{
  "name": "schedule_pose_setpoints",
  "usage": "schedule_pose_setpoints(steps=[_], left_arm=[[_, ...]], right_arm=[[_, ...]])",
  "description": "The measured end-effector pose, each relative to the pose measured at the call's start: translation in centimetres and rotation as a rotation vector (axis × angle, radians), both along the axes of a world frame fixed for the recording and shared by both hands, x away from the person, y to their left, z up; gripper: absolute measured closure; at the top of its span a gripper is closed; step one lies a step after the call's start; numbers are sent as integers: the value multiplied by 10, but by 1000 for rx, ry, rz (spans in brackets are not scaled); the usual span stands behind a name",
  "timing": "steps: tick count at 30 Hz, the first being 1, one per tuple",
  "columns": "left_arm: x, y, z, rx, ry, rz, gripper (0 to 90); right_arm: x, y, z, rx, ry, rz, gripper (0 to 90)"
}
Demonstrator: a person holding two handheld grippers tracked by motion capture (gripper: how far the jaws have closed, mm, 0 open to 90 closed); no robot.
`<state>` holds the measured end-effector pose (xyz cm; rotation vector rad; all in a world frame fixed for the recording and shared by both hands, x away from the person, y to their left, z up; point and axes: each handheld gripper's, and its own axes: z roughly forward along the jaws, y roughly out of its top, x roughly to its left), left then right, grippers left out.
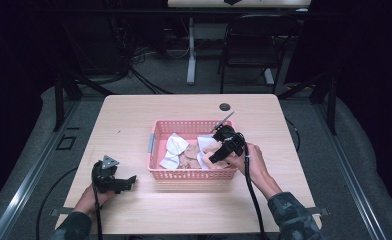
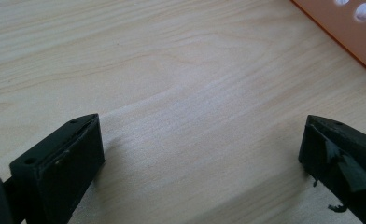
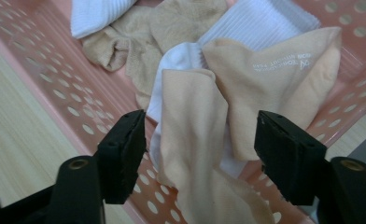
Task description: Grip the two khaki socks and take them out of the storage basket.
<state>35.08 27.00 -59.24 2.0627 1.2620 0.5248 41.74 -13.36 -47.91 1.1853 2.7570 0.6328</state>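
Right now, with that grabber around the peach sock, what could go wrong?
1. The right gripper stands astride the peach sock, which lies on a white sock. It might pinch both and lift two.
2. The jaws sit close to the pink basket wall, so a pull could snag the rim and drag the basket.
3. The left gripper rests open on the table, not steadying the basket.

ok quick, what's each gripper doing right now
left gripper: open, nothing between its jaws, low over the bare table.
right gripper: open, jaws either side of the peach sock in the pink basket, not yet pressing it.
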Motion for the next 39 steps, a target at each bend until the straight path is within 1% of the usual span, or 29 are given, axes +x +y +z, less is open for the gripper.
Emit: schedule_pose_setpoints(steps=[1,2,3,4,6,7,8,10,11,13,14,15,16,17,18,19,20,21,23,24,27,28,31,32,34,35,37,38,39], left_arm=[[0,0,0,0,0,0,0],[0,0,0,0,0,0,0],[0,0,0,0,0,0,0],[0,0,0,0,0,0,0],[0,0,0,0,0,0,0],[0,0,0,0,0,0,0],[0,0,0,0,0,0,0],[0,0,0,0,0,0,0],[0,0,0,0,0,0,0],[0,0,0,0,0,0,0],[0,0,0,0,0,0,0],[0,0,0,0,0,1,0],[0,0,0,0,0,1,0],[0,0,0,0,0,0,0],[0,0,0,0,0,0,0],[0,0,0,0,0,0,0],[0,0,0,0,0,0,0],[0,0,0,0,1,1,0],[0,0,0,0,0,1,0],[0,0,0,0,0,1,0],[0,0,0,0,0,1,0],[0,0,0,0,0,1,0],[0,0,0,0,0,1,0],[0,0,0,0,0,1,0],[0,0,0,0,0,1,0],[0,0,0,0,1,1,0],[0,0,0,0,0,1,0],[0,0,0,0,0,1,0],[0,0,0,0,0,1,0]], right_arm=[[0,0,0,0,0,0,342],[0,0,-1,-3,4,-7,363],[1,1,-3,-13,12,-7,415],[1,1,-4,-22,15,-7,433],[1,1,-7,-22,21,-10,477],[1,1,-7,-22,21,-10,477],[0,0,-7,-37,22,-3,509],[0,0,-8,-35,23,-8,524],[0,-1,-9,-39,37,-3,562],[0,-1,-10,-28,38,-5,578],[0,-2,-10,-26,42,-2,616],[-1,-3,-11,2,53,-22,653],[0,-5,-10,-12,56,-23,677],[0,-5,-10,-12,56,-23,677],[-1,-6,-12,0,52,-42,718],[0,-7,-11,-5,65,-34,749],[0,-7,-11,-5,65,-34,749],[0,-8,-11,-8,59,-34,810],[-1,-9,-11,1,59,-36,852],[-1,-10,-11,-8,56,-35,856],[-3,-10,-10,9,50,-53,860],[-3,-11,-9,14,58,-36,860],[-4,-12,-4,64,39,-48,860],[-4,-13,-1,75,41,-42,861],[-5,-14,7,80,24,-36,861],[-6,-13,10,98,12,-45,860],[-6,-14,13,102,5,-47,861],[-6,-16,20,91,-4,-36,861],[-6,-16,20,91,-4,-36,861]])
